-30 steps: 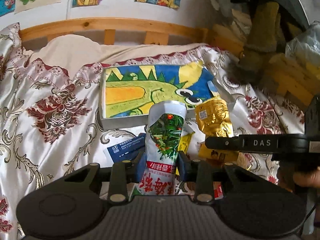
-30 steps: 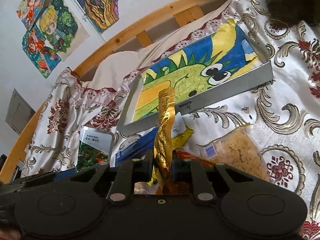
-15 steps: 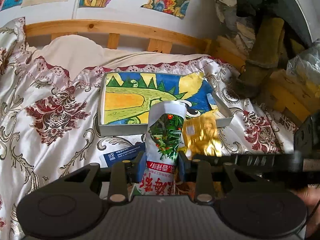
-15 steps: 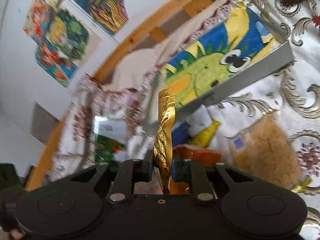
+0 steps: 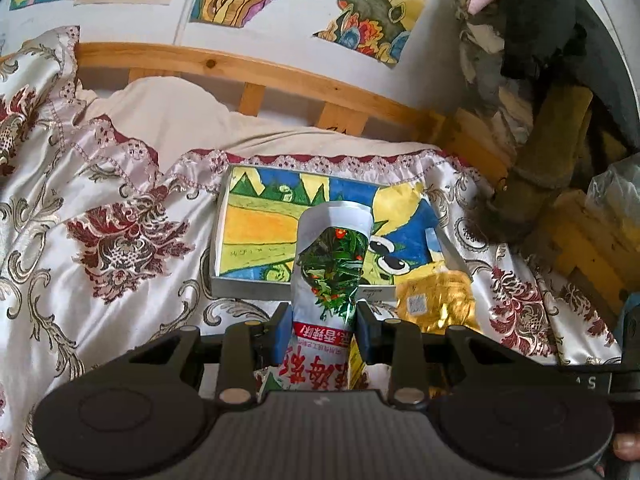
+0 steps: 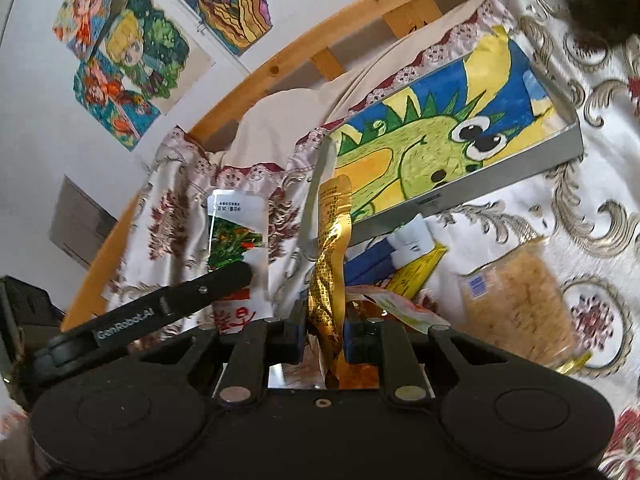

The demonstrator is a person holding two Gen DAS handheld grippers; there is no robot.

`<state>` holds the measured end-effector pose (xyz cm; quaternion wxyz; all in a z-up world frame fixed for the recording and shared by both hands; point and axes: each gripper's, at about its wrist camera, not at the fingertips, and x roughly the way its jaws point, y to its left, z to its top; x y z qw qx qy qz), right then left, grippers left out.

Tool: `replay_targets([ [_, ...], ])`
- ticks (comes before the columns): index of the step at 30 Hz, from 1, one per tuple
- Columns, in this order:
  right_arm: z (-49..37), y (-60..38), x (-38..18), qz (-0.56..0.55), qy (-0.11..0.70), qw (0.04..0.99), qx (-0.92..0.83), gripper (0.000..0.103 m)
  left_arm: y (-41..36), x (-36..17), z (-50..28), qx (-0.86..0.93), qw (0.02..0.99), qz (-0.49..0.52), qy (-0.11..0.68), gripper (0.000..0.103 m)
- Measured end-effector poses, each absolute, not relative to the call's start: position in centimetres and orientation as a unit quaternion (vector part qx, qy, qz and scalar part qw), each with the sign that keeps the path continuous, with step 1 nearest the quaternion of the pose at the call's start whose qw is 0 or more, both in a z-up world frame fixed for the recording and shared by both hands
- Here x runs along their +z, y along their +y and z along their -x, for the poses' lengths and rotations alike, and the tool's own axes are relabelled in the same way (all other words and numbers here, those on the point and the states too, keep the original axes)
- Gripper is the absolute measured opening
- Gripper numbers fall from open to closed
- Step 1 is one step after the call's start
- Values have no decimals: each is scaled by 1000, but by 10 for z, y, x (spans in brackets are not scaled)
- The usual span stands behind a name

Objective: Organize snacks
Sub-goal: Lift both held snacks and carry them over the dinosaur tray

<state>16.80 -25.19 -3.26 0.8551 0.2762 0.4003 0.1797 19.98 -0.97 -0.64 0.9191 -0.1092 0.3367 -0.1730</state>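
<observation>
My left gripper (image 5: 322,334) is shut on a white snack packet with green leaves and red lettering (image 5: 332,264), held upright in front of a shallow box lined with a dragon drawing (image 5: 260,232). My right gripper (image 6: 326,332) is shut on a gold foil packet (image 6: 330,264), held upright near the same box (image 6: 500,168). The gold packet also shows in the left wrist view (image 5: 436,300), to the right of the white one. The white packet (image 6: 236,232) and left gripper finger (image 6: 192,292) show left in the right wrist view.
Loose snacks lie on the patterned bedspread (image 5: 120,248) below the box: a clear bag of pale crisps (image 6: 516,304), a yellow packet (image 6: 420,272), a blue and white pack (image 6: 384,252). A wooden bed rail (image 5: 260,76) and dark clutter (image 5: 552,140) stand behind.
Both grippers have lifted and moved towards the box with their packets. The gold packet has shifted right and lower in the left view. Both grips are unchanged.
</observation>
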Motion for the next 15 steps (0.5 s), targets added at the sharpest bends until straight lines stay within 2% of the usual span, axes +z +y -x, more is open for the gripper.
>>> replay_targets([
  [5, -164, -246, -39, -279, 447, 832, 174, 19, -11, 0, -200, -168, 924, 109, 327, 36],
  [8, -166, -230, -41, -195, 477, 840, 168, 19, -11, 1, -203, -164, 925, 112, 323, 36],
  [12, -155, -205, -39, -5, 468, 869, 162, 19, -8, -2, -207, -158, 925, 114, 326, 36],
  [15, -144, -207, -45, 23, 440, 883, 164, 18, -5, -8, -210, -154, 924, 114, 330, 36],
])
